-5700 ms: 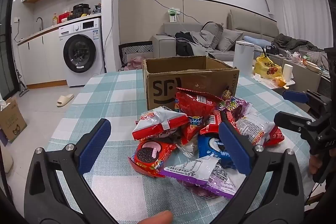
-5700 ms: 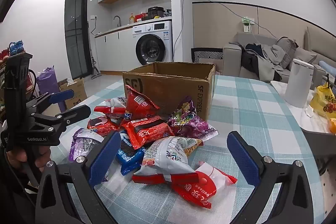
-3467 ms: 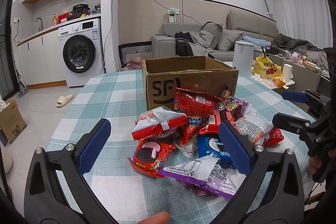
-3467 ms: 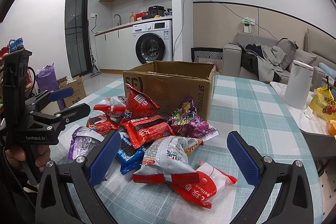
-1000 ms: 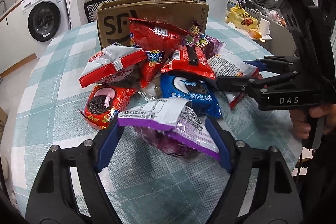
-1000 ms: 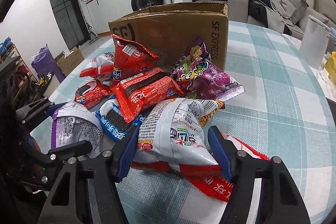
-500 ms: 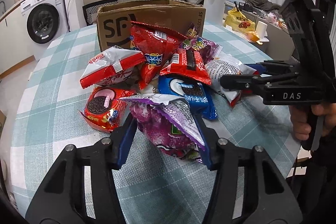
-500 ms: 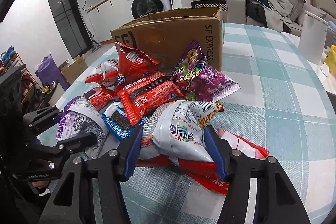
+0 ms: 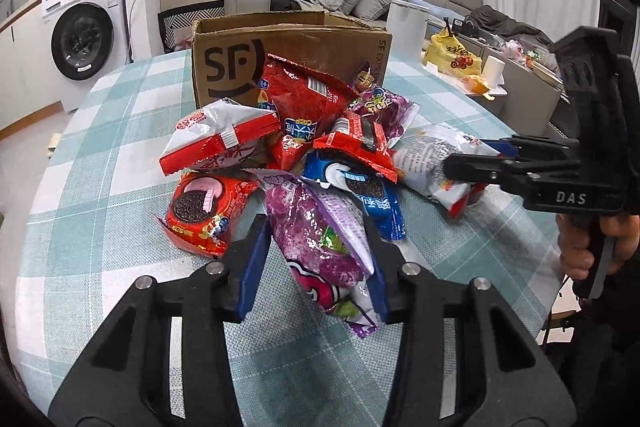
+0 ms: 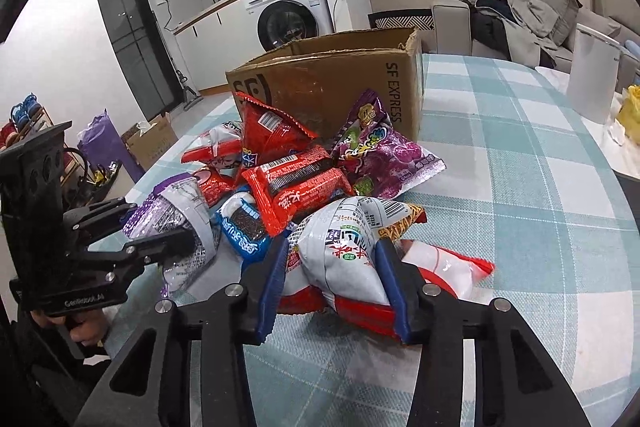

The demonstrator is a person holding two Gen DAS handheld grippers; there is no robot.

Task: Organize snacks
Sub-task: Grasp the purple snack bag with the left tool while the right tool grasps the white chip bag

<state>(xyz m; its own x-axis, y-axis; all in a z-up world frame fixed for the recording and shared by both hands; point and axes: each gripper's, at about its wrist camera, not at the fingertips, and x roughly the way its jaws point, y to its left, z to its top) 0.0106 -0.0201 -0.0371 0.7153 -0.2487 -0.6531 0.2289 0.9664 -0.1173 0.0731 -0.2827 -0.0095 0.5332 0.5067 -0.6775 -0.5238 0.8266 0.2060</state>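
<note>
Both tools are down in the snack pile on the checked counter. The left tool has its blue pads pressed against the sides of a purple snack bag, jaws narrow and closing on it; the bag bulges up between the pads at the near edge of the pile. Over on the right side, the right tool is squeezing a white snack bag with red trim, its jaws also narrow and closing, the bag puffed out between the two blue pads. Each tool shows up in the other's camera: the right one reaching in from the right edge of the left wrist view, a hand wrapped around its handle.

The rest of the snacks sit heaped just in front of the cardboard box, which stands open-topped at the far side of the pile. Touching the purple bag on its left is a red cookie pack; on its right, a blue cookie pack. A red and white bag lies at the far left of the heap, a tall red chip bag leans against the box front, and a purple candy bag lies by the box's right corner. Under the white bag, a red and white packet pokes out to the right.
</note>
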